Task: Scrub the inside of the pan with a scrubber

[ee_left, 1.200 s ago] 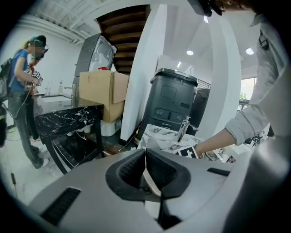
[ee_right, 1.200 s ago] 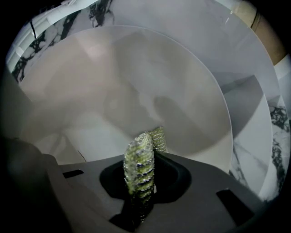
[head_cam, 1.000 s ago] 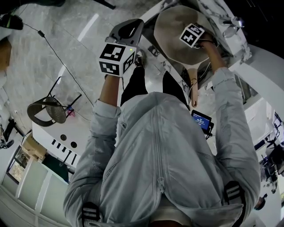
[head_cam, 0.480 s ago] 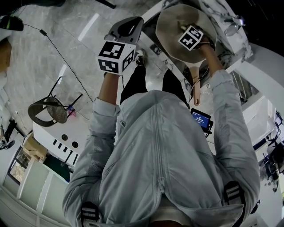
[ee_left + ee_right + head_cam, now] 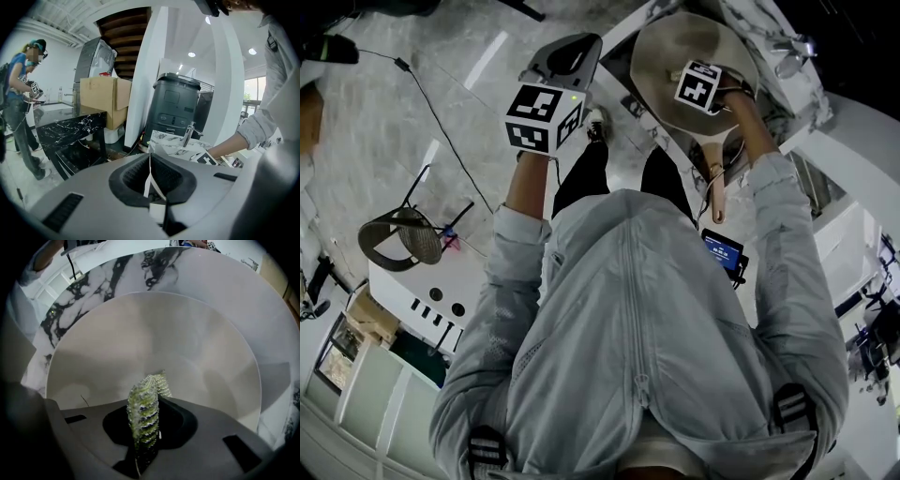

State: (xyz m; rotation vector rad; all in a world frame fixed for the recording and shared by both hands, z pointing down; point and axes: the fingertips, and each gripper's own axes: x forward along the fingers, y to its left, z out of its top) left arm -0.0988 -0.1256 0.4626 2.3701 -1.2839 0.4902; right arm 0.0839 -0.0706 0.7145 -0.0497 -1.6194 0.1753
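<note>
A pale round pan (image 5: 666, 52) with a light wooden handle (image 5: 713, 192) rests on the marbled worktop (image 5: 769, 37). Above its inside is my right gripper (image 5: 701, 86), its marker cube hiding the jaws in the head view. In the right gripper view that gripper (image 5: 147, 439) is shut on a yellow-green knobbly scrubber (image 5: 143, 413), whose tip lies against the pan's smooth floor (image 5: 140, 348). My left gripper (image 5: 567, 58) is held in the air to the left of the pan, away from it. Its jaws (image 5: 150, 180) are shut together with nothing in them.
A tap (image 5: 189, 133) stands on the worktop beyond the pan. Further off are a dark bin-like unit (image 5: 176, 110), a cardboard box (image 5: 104, 101) and a black marbled table (image 5: 65, 126). Another person (image 5: 21, 98) stands far left. A chair (image 5: 398, 234) is on the floor.
The right gripper with the scrubber has shifted slightly across the pan's inside, and the pan handle has swung a little. The left gripper has hardly moved.
</note>
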